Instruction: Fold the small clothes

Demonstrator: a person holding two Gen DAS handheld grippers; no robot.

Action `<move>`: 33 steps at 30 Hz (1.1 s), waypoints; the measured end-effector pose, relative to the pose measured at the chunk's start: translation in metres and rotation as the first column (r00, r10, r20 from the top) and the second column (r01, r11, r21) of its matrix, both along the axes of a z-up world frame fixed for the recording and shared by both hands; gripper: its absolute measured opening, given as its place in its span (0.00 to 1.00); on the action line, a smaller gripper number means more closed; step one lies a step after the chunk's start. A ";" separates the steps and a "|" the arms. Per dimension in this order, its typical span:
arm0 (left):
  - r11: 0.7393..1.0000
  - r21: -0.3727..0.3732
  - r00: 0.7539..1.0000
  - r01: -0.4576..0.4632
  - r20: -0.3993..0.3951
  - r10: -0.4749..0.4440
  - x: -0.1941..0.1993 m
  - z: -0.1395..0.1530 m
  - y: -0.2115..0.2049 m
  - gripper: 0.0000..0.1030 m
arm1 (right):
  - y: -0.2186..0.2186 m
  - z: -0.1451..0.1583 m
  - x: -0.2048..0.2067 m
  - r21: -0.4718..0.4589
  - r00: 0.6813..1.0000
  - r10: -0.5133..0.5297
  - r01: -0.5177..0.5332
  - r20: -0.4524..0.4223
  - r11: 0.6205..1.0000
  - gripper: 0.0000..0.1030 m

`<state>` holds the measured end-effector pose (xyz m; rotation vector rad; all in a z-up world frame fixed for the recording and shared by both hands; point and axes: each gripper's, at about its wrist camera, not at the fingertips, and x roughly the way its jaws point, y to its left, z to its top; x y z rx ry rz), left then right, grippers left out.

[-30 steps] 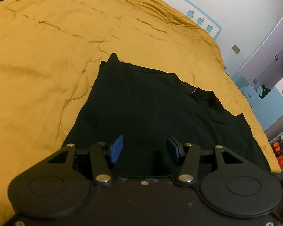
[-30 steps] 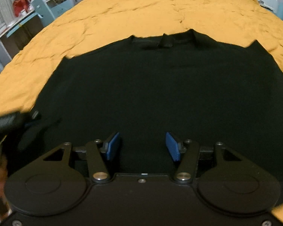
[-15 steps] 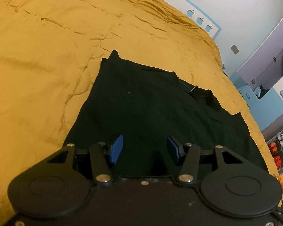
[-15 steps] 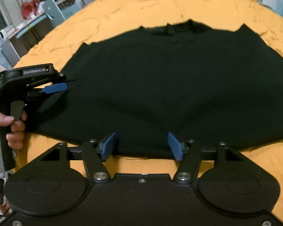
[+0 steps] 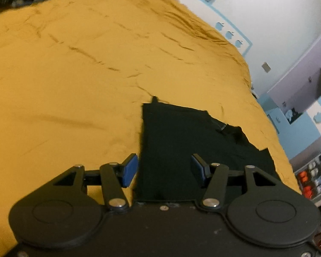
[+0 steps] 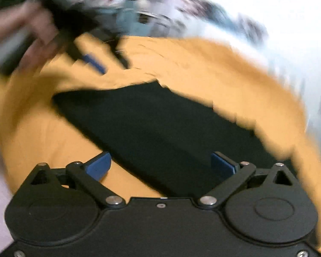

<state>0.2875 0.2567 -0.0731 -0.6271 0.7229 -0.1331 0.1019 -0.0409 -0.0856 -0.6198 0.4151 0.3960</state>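
Black garment (image 5: 182,150), that's our piece, lying flat on the mustard-yellow bedspread (image 5: 75,75) of the bed, dark and matte against all that creased yellow. In the left wrist view it shows a long straight left edge, a pointed corner at the top, a notched neckline along the far edge and a stepped corner out to the right. The cloth looks smooth, with hardly a wrinkle to be seen.

Left gripper (image 5: 163,169) sits low over the near part of the garment, blue pads apart, nothing pinched; the left pad is over bare bedspread, the right pad over the black cloth.

Over to the right wrist view, and it's badly smeared with motion. The right gripper (image 6: 161,165) has its jaws just flung wide, blue pads far apart, and nothing is between them but the garment (image 6: 160,132) lying below, running as a dark slanted band across the yellow bedspread (image 6: 203,64). Up in the top left of that view a hand (image 6: 25,32) grasps the left gripper (image 6: 104,62), blurred, above the bedspread beyond the garment's far edge.
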 end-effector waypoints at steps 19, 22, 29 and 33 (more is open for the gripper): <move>0.954 -0.293 0.988 0.068 -0.116 -0.106 0.102 -0.063 0.029 0.56 | 0.116 -0.037 0.014 -0.298 0.947 0.238 -0.169 0.215 0.940 0.96; 0.946 -0.310 0.982 0.090 -0.129 -0.135 0.126 -0.068 0.029 0.56 | 0.120 -0.030 0.023 -0.254 0.953 0.229 -0.176 0.199 0.951 0.95; 0.933 -0.344 0.976 0.103 -0.149 -0.162 0.173 -0.084 0.021 0.56 | 0.120 -0.031 0.043 -0.151 0.979 0.199 -0.191 0.046 0.970 0.24; 0.940 -0.320 0.978 0.119 -0.124 -0.167 0.177 -0.083 0.016 0.46 | 0.123 -0.031 0.043 -0.132 0.978 0.204 -0.198 0.033 0.971 0.08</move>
